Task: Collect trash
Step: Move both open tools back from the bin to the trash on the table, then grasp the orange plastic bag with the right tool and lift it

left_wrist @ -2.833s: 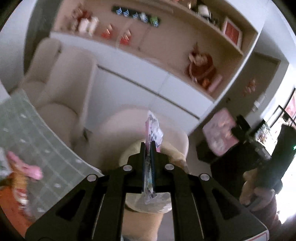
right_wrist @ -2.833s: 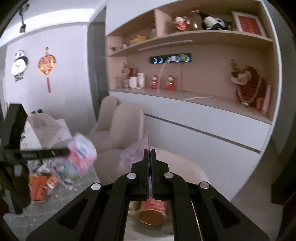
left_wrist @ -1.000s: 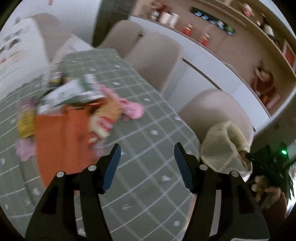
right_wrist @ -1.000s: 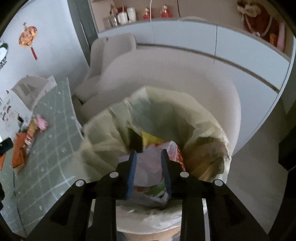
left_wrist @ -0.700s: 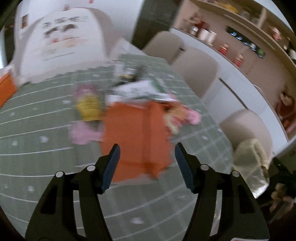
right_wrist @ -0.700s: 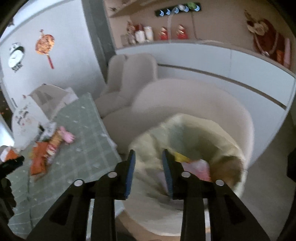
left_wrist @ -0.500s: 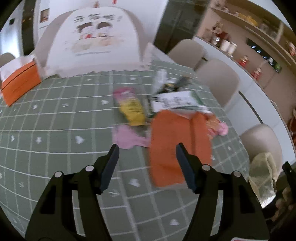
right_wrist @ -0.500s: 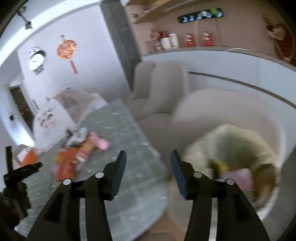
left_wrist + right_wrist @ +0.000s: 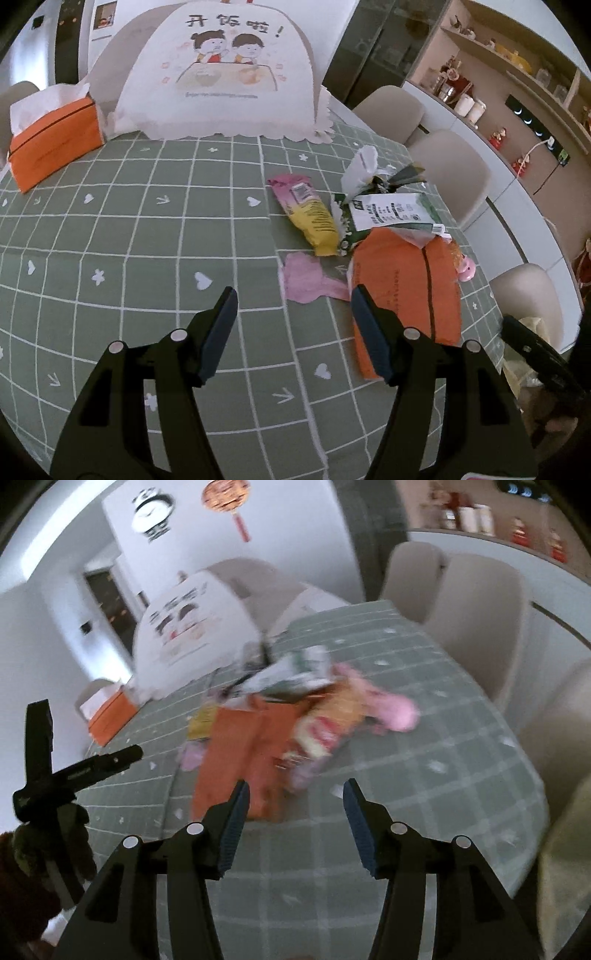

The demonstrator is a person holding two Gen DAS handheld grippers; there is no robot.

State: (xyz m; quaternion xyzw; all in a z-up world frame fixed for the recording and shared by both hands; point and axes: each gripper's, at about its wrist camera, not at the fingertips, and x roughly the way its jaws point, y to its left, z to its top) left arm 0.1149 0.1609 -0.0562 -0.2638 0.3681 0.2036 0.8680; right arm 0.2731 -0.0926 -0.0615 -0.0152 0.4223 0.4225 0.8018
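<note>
1. The left gripper (image 9: pixel 293 299) tilts down over the green checked table (image 9: pixel 147 240), its jaws apart with nothing between them.
2. The right gripper (image 9: pixel 293 792) also tilts down toward the table; its jaws have just been opening, stand wide and hold nothing.
3. The trash lies in a loose pile on the table's right part, ahead of both grippers and touched by neither.
4. In the left view, a pink scrap (image 9: pixel 308 278) lies just beyond the fingertips, touching a flat orange bag (image 9: pixel 402 291) beside the right finger.
5. Behind them lie a yellow-and-pink wrapper (image 9: pixel 310 214) and a white-and-green packet (image 9: pixel 391 214), with crumpled white plastic (image 9: pixel 364 166) at the far end.
6. A small pink thing (image 9: pixel 465 267) peeks out past the orange bag's far edge.
7. Farther back stand a white food cover (image 9: pixel 221 74) with a cartoon print and an orange tissue box (image 9: pixel 55 136), well apart from the pile.
8. Beige chairs (image 9: pixel 450 177) line the table's right side.
9. At the left view's lower right edge a pale bag (image 9: pixel 532 328) is partly hidden behind the right gripper's black body.
10. The right view is blurred: the pile reads only as orange, pink and red-and-yellow patches, and the wrappers' prints cannot be made out.
11. The left gripper's black frame shows at the right view's left edge, held by a dark-gloved hand (image 9: pixel 51 834) cut off by the frame.
</note>
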